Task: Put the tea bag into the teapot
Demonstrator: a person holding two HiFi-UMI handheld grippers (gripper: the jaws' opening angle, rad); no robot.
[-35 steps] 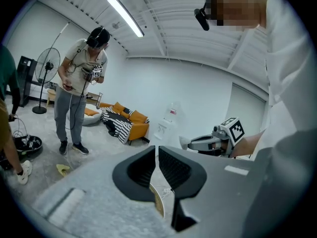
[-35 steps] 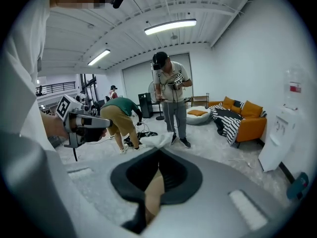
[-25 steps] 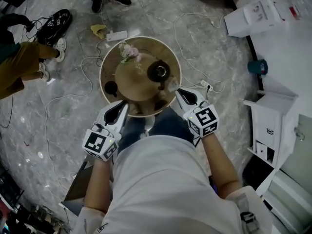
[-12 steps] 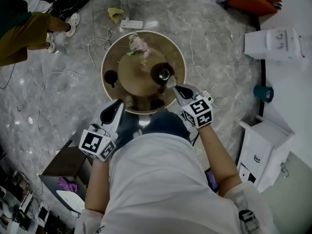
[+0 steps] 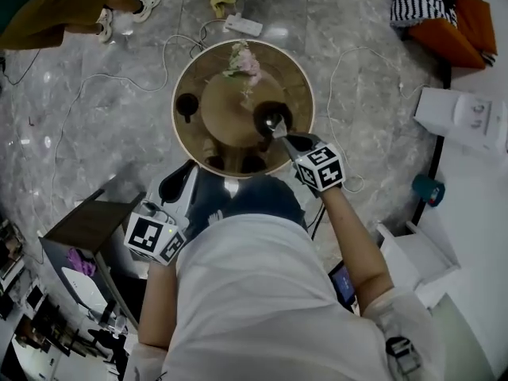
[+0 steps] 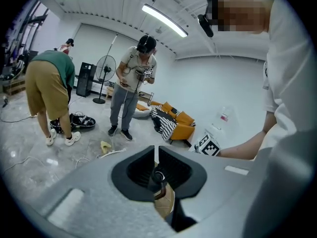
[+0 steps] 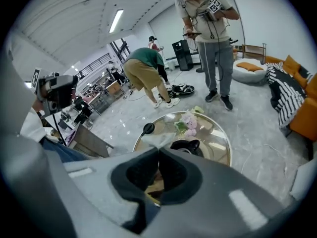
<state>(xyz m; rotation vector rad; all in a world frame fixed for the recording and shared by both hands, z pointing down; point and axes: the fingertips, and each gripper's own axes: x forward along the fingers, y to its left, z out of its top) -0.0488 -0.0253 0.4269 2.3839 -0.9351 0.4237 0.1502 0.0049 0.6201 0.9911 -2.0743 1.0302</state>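
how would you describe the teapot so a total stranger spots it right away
Find the round glass table. On its right side, nearer the person than the pink flowers, sits the teapot. It is the biggest dark, round thing there, right at the right gripper tip, unlike the smaller dark item at the left.

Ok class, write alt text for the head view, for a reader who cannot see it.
Seen from above, the right tongs hold a tea bag at the black teapot on a round table. The left tongs hang shut short of it.
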